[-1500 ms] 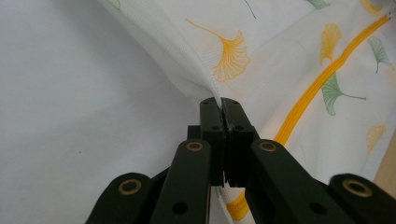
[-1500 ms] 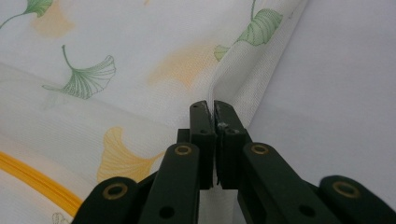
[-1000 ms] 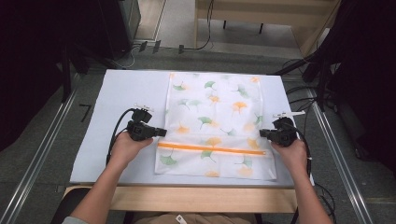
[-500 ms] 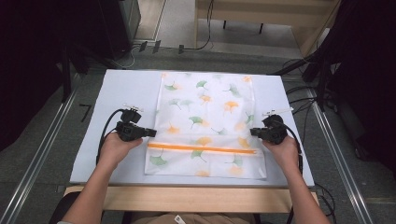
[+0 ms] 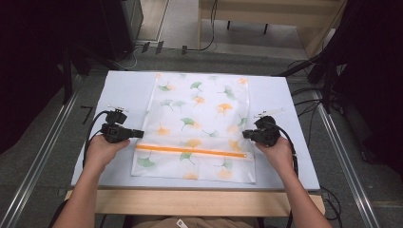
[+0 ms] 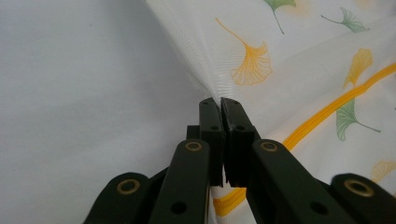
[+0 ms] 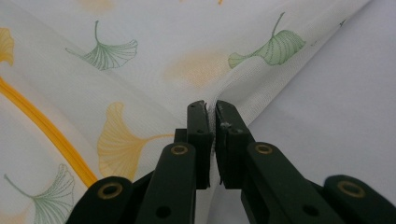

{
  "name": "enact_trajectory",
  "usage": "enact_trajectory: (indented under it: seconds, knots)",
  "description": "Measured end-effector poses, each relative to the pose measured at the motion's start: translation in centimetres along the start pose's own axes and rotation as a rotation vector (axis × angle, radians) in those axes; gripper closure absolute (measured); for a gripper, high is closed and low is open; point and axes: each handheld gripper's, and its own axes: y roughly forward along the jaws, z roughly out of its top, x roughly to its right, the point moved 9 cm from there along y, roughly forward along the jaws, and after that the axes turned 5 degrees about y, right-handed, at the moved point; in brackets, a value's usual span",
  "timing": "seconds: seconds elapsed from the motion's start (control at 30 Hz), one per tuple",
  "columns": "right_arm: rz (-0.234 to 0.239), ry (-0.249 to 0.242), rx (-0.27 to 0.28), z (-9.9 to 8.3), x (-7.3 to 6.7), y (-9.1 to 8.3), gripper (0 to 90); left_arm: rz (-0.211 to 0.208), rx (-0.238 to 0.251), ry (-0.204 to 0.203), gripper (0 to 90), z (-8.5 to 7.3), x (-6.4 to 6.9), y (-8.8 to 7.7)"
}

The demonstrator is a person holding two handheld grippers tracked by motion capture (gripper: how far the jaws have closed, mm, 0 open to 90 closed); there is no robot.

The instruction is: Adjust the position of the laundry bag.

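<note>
A white mesh bag (image 5: pixel 199 118) printed with green and orange ginkgo leaves lies flat on the pale table (image 5: pixel 124 90). An orange zipper (image 5: pixel 190 151) runs across the bag near its front end. My left gripper (image 5: pixel 140 134) is shut on the bag's left edge just above the zipper. In the left gripper view its jaws (image 6: pixel 220 100) pinch the mesh (image 6: pixel 289 42), which puckers at the tips. My right gripper (image 5: pixel 246 134) is shut on the right edge at the same height. In the right gripper view a fold of mesh (image 7: pixel 154 37) rises into the nearly closed tips (image 7: pixel 210 103).
The table's wooden front edge (image 5: pixel 190 202) lies just beyond the bag's front end. Metal rails (image 5: pixel 43 156) run along both sides on the floor. Cables (image 5: pixel 309 90) and dark equipment stand past the far and right edges. Bare table surface flanks the bag on both sides.
Both hands have slid to the left across the table, and the bag has been dragged left with them. Both grips have stayed on the bag's edges.
</note>
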Motion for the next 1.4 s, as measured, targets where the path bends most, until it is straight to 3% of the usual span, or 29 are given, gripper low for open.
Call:
enact_trajectory:
  seconds: [0.53, 0.73, 0.83, 1.0, 1.07, 1.4]
  knots:
    - [0.008, -0.035, 0.009, 0.9, -1.4, 1.0, 86.5, 0.012, -0.033, -0.015, 89.4, -1.5, -0.8, -1.1]
    - [0.009, -0.028, 0.007, 0.8, -1.2, 1.1, 77.8, 0.001, -0.031, -0.018, 71.0, -1.7, -0.9, -1.0]
    - [-0.003, -0.028, 0.022, 0.9, -0.7, 0.6, 67.8, -0.011, -0.007, -0.011, 62.5, -1.4, -0.6, -1.1]
    - [-0.009, -0.024, 0.040, 1.0, -0.5, -0.1, 62.5, -0.018, 0.030, 0.012, 50.3, -0.9, 0.0, -1.3]
    - [0.000, -0.042, 0.051, 0.8, -0.7, -0.7, 60.3, -0.022, 0.039, 0.028, 47.4, -0.7, 0.4, -1.3]
    - [0.009, -0.035, 0.071, -0.7, -1.2, -3.0, 56.3, -0.036, 0.050, 0.068, 40.5, -0.3, 1.6, -1.0]
